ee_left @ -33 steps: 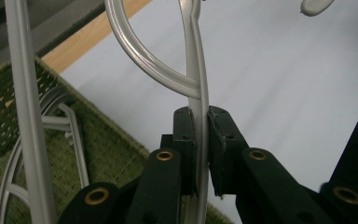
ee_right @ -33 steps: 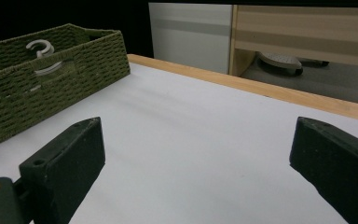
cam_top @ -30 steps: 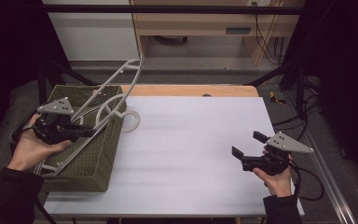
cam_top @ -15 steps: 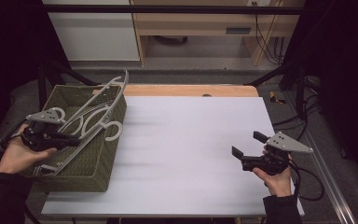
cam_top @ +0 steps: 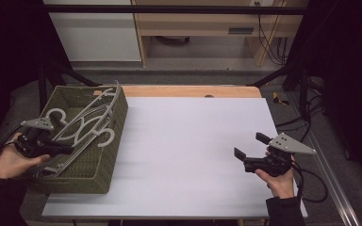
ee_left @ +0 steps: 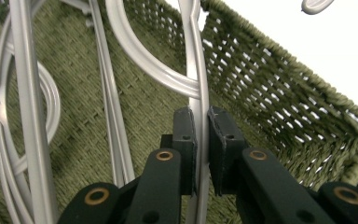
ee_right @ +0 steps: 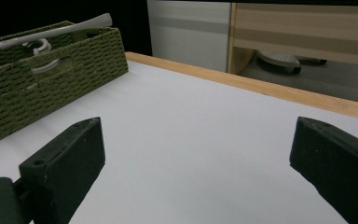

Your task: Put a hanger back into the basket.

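Note:
A green woven basket (cam_top: 104, 162) stands at the table's left edge with several grey plastic hangers (cam_top: 87, 123) in it. My left gripper (cam_top: 63, 150) is over the basket's near left side, shut on the bar of one grey hanger (ee_left: 198, 88), which leans up over the basket's right wall (ee_left: 279, 98). More hangers (ee_left: 28, 107) lie on the basket floor. Near the right front of the white table (cam_top: 188, 141), my right gripper (cam_top: 250, 151) stands open, nothing between its jaws. The basket (ee_right: 42, 88) and a hanger bar (ee_right: 51, 31) lie far ahead in the right gripper view.
A wooden strip (cam_top: 193, 91) runs along the table's far edge. Beyond it stand a white cabinet (cam_top: 94, 33) and a wooden shelf unit (cam_top: 202, 23). Cables (cam_top: 311, 179) trail off the right side. A metal rail (cam_top: 334, 183) borders the table on the right.
My left gripper has pulled back toward the near left, lowering the held hanger into the basket. The hanger hooks that reached over the table now sit inside the basket. The right gripper stayed still.

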